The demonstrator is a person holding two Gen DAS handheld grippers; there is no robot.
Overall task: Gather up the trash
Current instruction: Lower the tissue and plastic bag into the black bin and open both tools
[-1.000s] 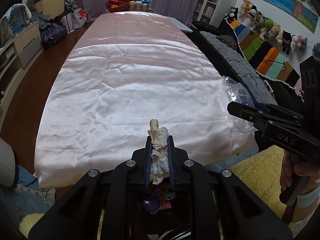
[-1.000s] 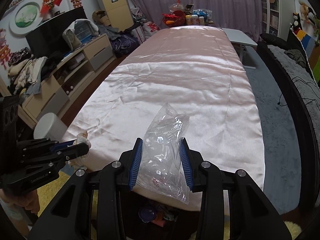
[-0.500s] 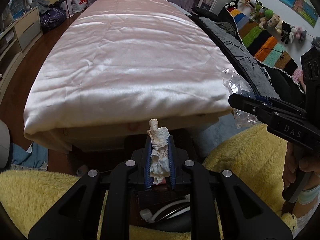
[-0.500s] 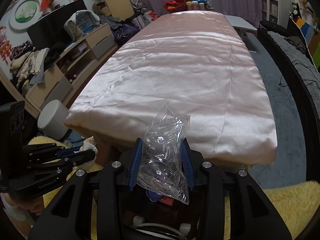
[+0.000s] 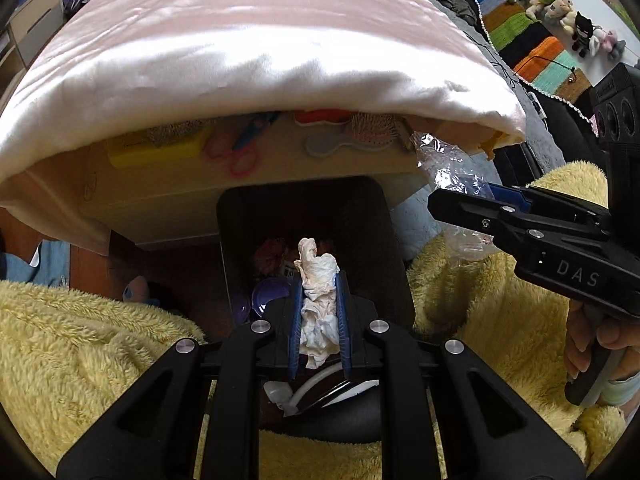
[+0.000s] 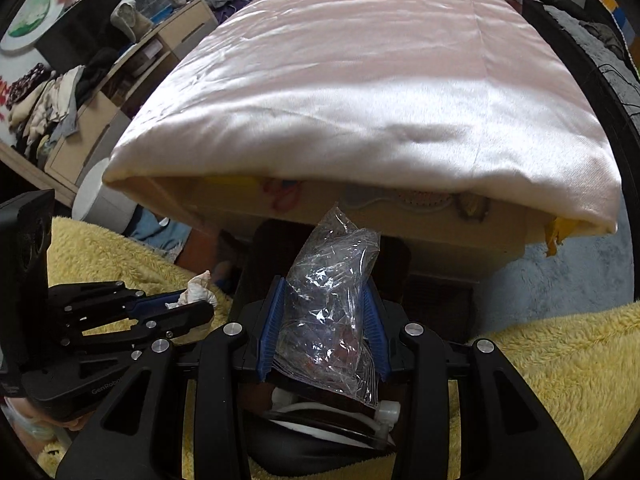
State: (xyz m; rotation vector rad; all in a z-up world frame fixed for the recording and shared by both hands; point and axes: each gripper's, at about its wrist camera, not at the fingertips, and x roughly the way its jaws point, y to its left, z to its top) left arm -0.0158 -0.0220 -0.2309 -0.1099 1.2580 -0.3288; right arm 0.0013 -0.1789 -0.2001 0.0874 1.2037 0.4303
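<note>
My left gripper point(image 5: 319, 280) is shut on a crumpled white tissue point(image 5: 318, 276) and hangs over the open black trash bin point(image 5: 384, 216) on the floor at the table's near end. The bin holds several pieces of trash, among them a purple lid point(image 5: 268, 294). My right gripper point(image 6: 325, 286) is shut on a crumpled clear plastic bag point(image 6: 332, 280) and is over the same bin point(image 6: 394, 256). The right gripper also shows in the left wrist view point(image 5: 460, 196), to the right of the bin. The left gripper shows at the left of the right wrist view point(image 6: 200, 300).
The long table under a pink satin cloth point(image 5: 248, 40) stands just beyond the bin. Yellow fluffy rugs point(image 5: 80, 332) lie on both sides of the bin. A white round bin point(image 6: 100, 200) stands at the table's left corner. A dark sofa point(image 5: 520, 60) runs along the right.
Both grippers have dropped from above the table's near end down over the bin on the floor. Each still holds its piece of trash.
</note>
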